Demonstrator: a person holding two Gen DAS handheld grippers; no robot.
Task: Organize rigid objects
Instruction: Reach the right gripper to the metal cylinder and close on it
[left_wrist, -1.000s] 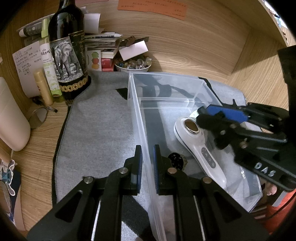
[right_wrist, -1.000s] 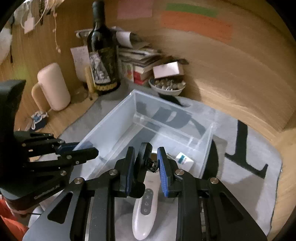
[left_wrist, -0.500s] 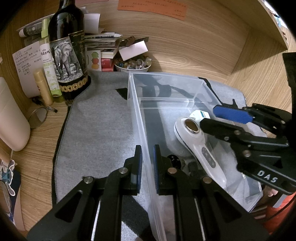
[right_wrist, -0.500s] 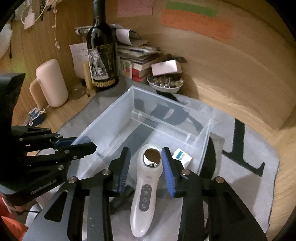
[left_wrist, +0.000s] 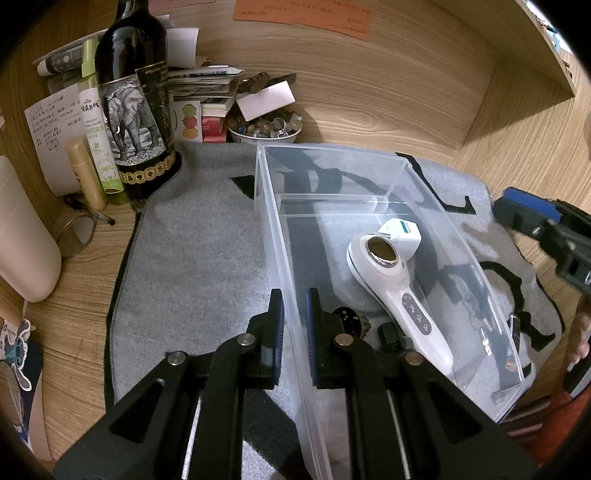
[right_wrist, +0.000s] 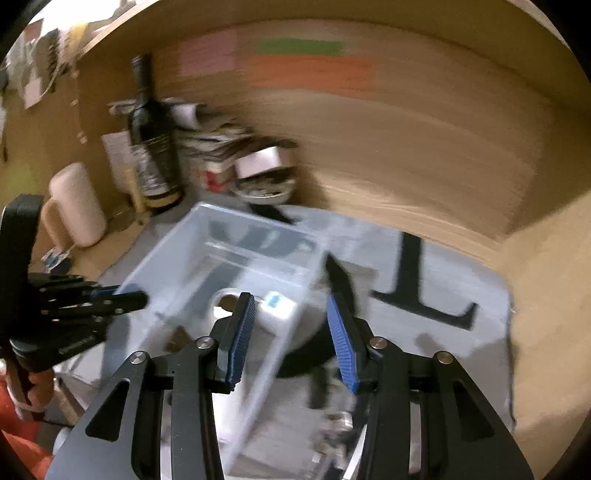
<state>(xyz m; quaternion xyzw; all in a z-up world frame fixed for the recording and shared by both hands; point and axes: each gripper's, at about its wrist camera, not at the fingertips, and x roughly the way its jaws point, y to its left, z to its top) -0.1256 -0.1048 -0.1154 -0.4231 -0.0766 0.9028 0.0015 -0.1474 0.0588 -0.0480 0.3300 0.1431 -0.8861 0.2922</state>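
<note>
Left wrist view: left gripper (left_wrist: 293, 325) jaws clamped on clear bin (left_wrist: 399, 162) wall, lower ctr. White handheld device (left_wrist: 391, 280) lies inside bin, ctr-right, w/ small white box (left_wrist: 400, 230) touching its head. Right gripper (right_wrist: 290, 339) jaws apart & opening, nothing between; view blurred.

We get dim warm indoor light, left wrist view sharp, soft shadows toward 6 o'clock, faint glare on the clear bin (left_wrist: 369, 206) walls, right wrist view heavily motion-blurred, fisheye bending and black vignette at all edges.
</note>
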